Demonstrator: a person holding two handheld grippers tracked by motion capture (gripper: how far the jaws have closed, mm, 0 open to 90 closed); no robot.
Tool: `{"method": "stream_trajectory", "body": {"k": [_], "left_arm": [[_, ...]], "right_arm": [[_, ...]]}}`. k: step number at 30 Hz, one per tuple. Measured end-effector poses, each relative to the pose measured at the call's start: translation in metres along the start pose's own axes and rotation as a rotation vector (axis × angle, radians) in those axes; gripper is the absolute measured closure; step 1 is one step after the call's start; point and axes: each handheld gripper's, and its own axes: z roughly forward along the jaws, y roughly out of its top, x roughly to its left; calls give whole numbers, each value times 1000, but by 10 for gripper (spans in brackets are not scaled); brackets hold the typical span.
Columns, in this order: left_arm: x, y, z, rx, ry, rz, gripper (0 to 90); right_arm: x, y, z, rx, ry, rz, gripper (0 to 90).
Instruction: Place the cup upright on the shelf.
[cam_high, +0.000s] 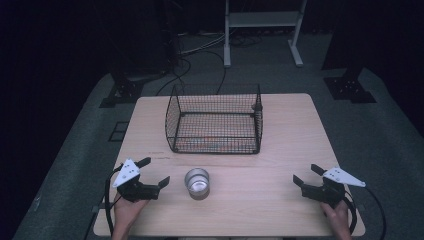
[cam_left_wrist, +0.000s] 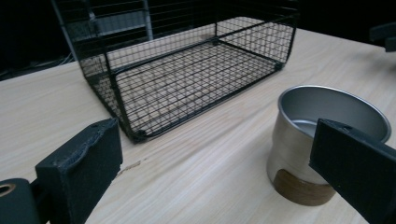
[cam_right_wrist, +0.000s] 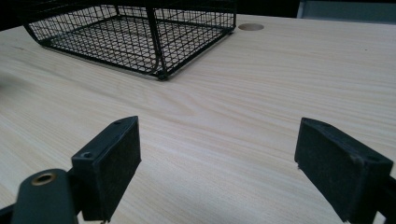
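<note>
Resting near the table's front edge, the left gripper (cam_high: 153, 173) sits at about 8 o'clock on the pale wooden tabletop (cam_high: 290, 130) with its jaws spread wide and nothing between them. The short round steel cup with a brown band at its base (cam_high: 197, 182) stands upright at about 6 o'clock on the table, just beside that gripper at its 3 o'clock; in the left gripper view the cup (cam_left_wrist: 322, 135) stands partly behind the right-hand jaw, a little off the line between the two jaws. The right gripper (cam_high: 308, 175) rests at about 4 o'clock, jaws equally wide and empty, well apart from the cup, with bare wood between its jaws in its own view. The left hand (cam_high: 127, 210) is therefore plainly the nearer one, and any grasp would probably fall to it, needing a small swing rightward to centre the cup. Being round, the cup offers no long axis to align with.

The black wire-mesh rectangular basket (cam_high: 215, 122) stands at 12 o'clock from the cup, near the table's centre, its long side running left to right. The tabletop shows through its mesh floor; I see nothing lying in it. The cup looks empty too, its steel bottom bare.
</note>
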Motion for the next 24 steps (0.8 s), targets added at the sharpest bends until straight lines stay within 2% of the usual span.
{"method": "stream_trajectory", "body": {"k": [3,10,14,20,24], "left_arm": [[-2,5,2,-1,-36,10,15],[-5,15,4,9,-90,28,15],[-8,25,5,6,-142,38,14],[-13,33,8,14,-166,65,1],[-18,38,12,32,-199,86,1]], "right_arm": [[0,0,0,0,2,-1,137],[0,0,0,1,2,-5,137],[0,0,0,2,2,-4,137],[0,0,0,2,2,-5,137],[0,0,0,3,3,-4,137]]}}
